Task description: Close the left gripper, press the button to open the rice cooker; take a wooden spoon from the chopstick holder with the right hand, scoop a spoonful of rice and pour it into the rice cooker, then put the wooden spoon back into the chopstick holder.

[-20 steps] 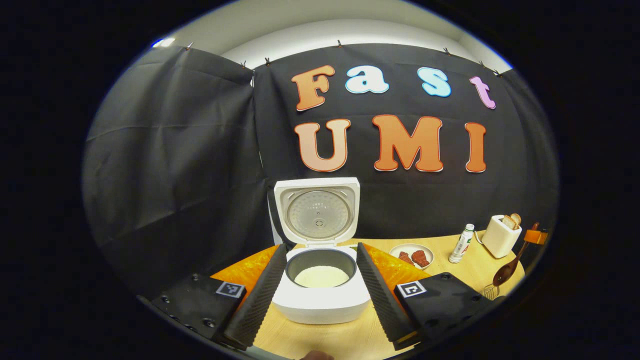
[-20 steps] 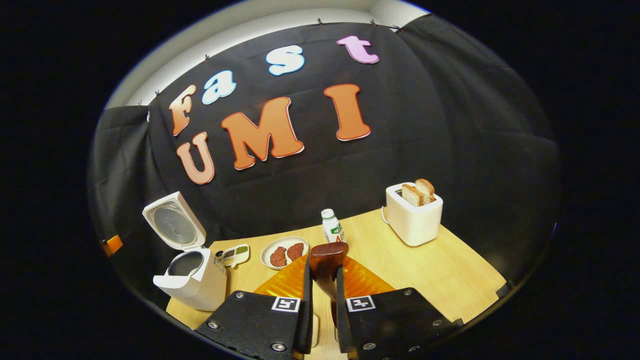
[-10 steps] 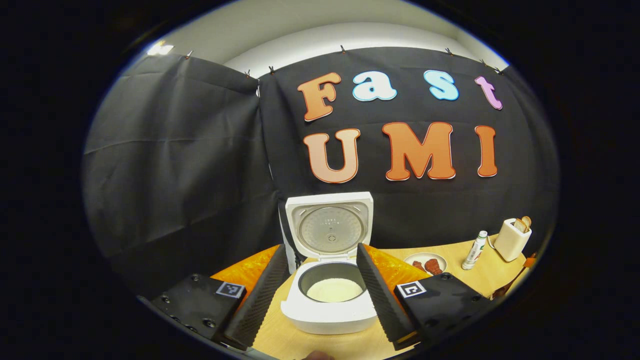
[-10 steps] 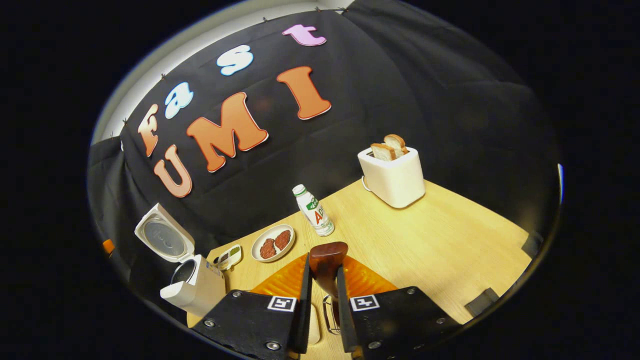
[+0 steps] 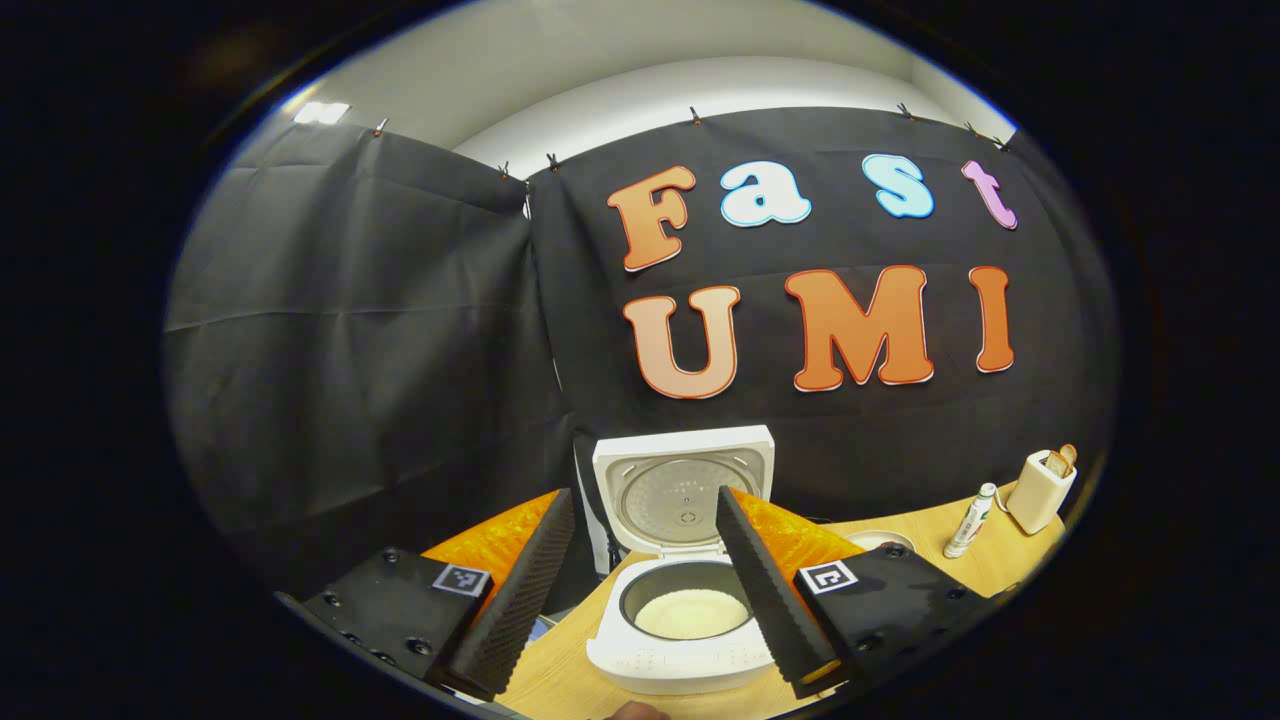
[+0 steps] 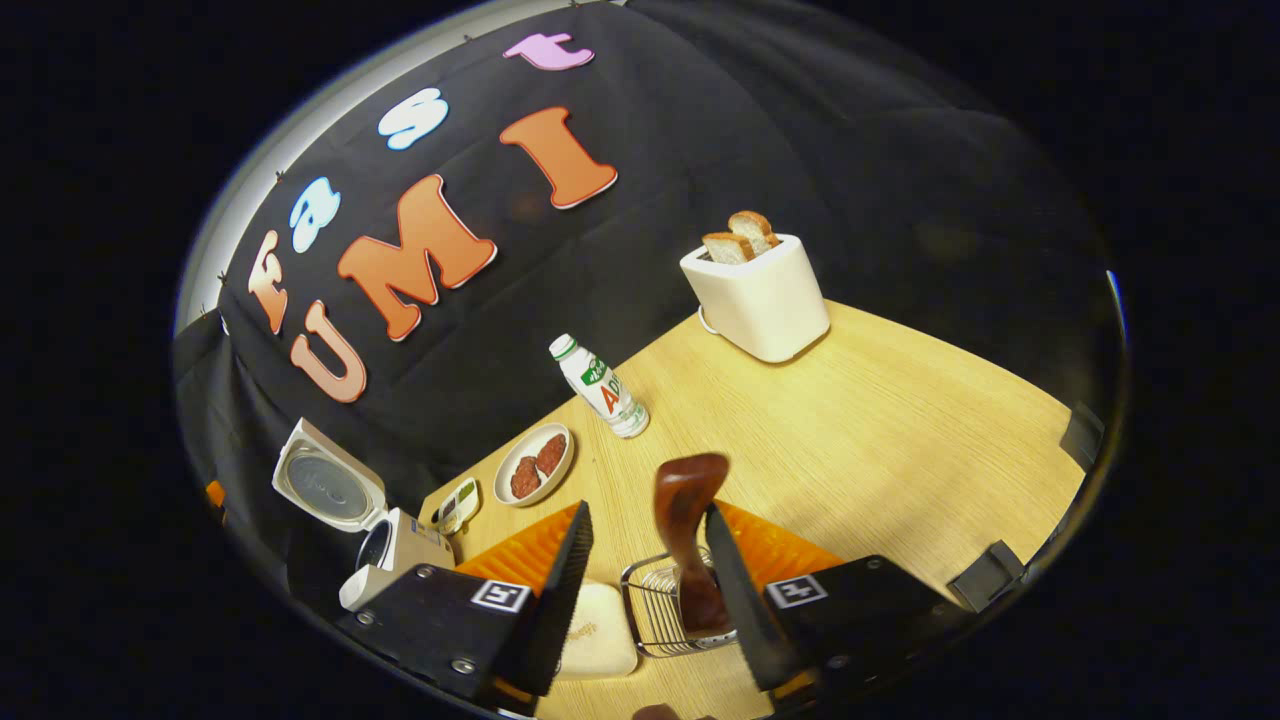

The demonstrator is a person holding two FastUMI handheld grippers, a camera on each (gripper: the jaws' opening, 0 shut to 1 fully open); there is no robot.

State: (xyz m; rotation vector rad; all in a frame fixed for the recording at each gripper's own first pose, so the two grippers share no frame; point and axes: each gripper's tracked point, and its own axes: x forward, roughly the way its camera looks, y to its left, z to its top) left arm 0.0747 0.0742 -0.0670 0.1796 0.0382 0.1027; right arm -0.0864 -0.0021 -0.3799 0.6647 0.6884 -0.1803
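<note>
Wood, wire, plastic and cloth: the finishes we see.

We see a pale table (image 6: 880, 430) with fine wood grain and a matt surface. The wooden spoon (image 6: 688, 500) is dark and polished, with a soft sheen, standing in a chopstick holder (image 6: 650, 610) of thin shiny metal wire. The rice cooker (image 5: 690, 600) has a smooth white plastic shell and a dull metal inner lid. The toaster (image 6: 760, 300) looks smooth, satin cream. The booth wall (image 5: 350, 350) is matt, creased black cloth.
</note>
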